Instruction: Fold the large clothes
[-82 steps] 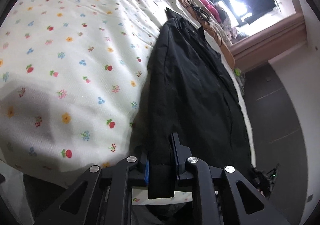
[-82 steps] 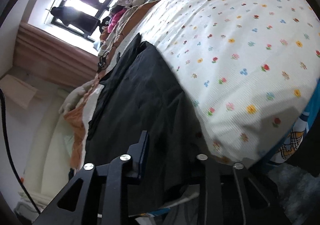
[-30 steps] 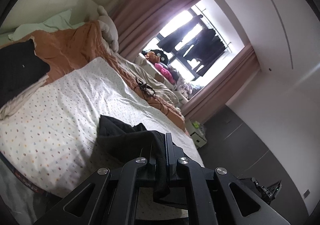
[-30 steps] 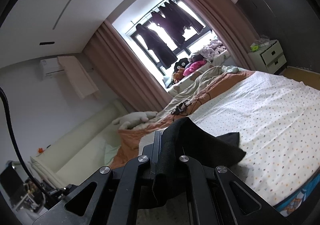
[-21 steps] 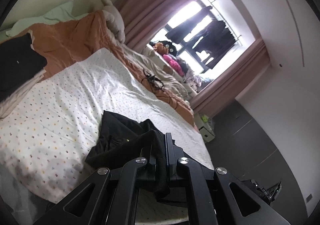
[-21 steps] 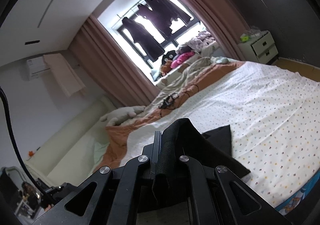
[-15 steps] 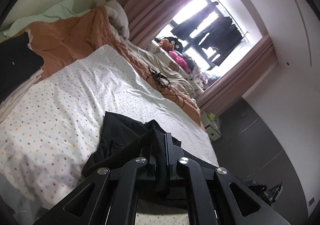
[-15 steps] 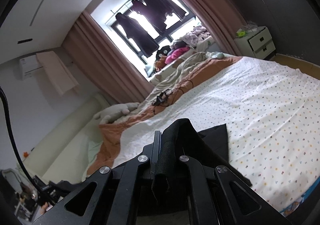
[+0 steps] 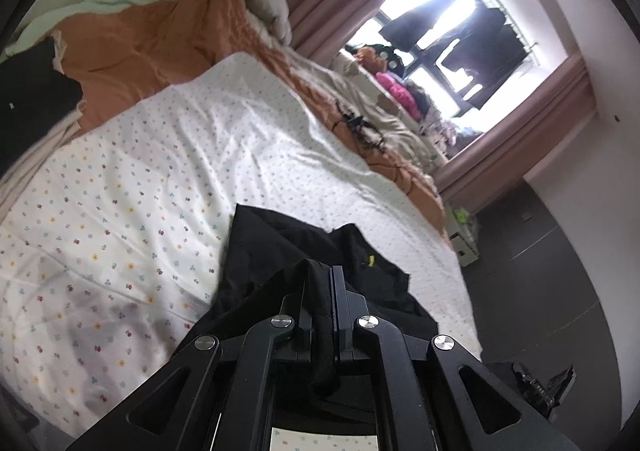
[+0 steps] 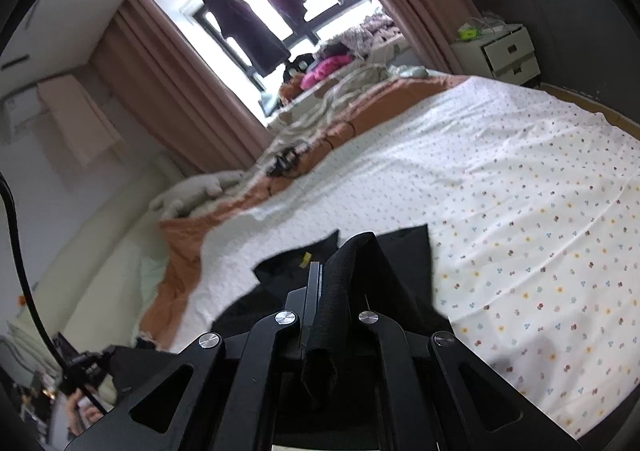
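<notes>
While pinched by both grippers, black garment lengthwise toward window.

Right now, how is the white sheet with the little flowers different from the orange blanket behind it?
The flowered sheet is white with tiny coloured flowers; the orange blanket is plain. The sheet lies spread fairly flat, while the blanket is bunched and rumpled toward the far side. The black garment rests on the sheet, not on the blanket, and both the left gripper and the right gripper pinch it. Both cover the same bed.

Black garment lowered toward bed
</notes>
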Available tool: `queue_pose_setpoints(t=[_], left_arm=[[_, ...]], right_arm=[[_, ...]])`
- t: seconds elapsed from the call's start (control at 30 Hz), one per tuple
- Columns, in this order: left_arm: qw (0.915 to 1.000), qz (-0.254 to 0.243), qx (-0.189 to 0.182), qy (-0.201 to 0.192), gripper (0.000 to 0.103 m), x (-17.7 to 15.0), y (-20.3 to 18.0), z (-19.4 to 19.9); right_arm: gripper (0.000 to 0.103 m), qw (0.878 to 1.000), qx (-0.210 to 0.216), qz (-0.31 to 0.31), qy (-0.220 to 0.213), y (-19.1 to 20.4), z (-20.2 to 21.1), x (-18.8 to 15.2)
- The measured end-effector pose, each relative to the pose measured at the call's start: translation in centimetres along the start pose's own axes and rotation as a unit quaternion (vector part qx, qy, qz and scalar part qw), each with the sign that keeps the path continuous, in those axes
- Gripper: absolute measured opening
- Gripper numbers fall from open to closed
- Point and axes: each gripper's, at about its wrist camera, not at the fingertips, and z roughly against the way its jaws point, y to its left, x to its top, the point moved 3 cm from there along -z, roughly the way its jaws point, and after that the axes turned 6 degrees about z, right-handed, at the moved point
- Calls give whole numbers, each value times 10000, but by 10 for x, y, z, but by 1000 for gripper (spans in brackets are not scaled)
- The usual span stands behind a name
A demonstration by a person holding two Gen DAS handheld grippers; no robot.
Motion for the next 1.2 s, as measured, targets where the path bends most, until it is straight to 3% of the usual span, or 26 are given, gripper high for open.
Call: queue_pose_setpoints(t=[0.3, 0.37, 0.4, 0.47, 0.53, 0.57, 0.73, 1.03, 1.2], left_arm=[[9998, -44, 166, 119, 5, 31, 0, -68], [9993, 106, 287, 211, 9, 39, 5, -84], [9989, 160, 343, 284, 14, 41, 8, -90], [9979, 274, 450, 374, 48, 48, 13, -101], [9981, 224, 547, 181, 73, 52, 14, -98], [9983, 159, 566, 59, 80, 52, 14, -95], [9970, -65, 767, 81, 80, 46, 25, -92], [9873, -298, 1408, 674, 73, 8, 76, -104], [9807, -504, 1577, 1041, 68, -12, 96, -119]], right_arm=[[4, 9986, -406, -207, 258, -29, -71, 14], [14, 9979, -494, -314, 277, -36, -88, 19], [21, 9974, -553, -340, 299, -38, -94, 21], [75, 9964, -620, -419, 399, -42, -106, 27], [83, 9961, -637, -519, 337, -45, -109, 29], [83, 9964, -608, -502, 314, -45, -109, 30], [83, 9941, -874, -272, 577, -48, -112, 21], [83, 9784, -1526, -29, 1395, -81, -117, -27], [83, 9698, -1560, 77, 1873, -94, -126, -56]])
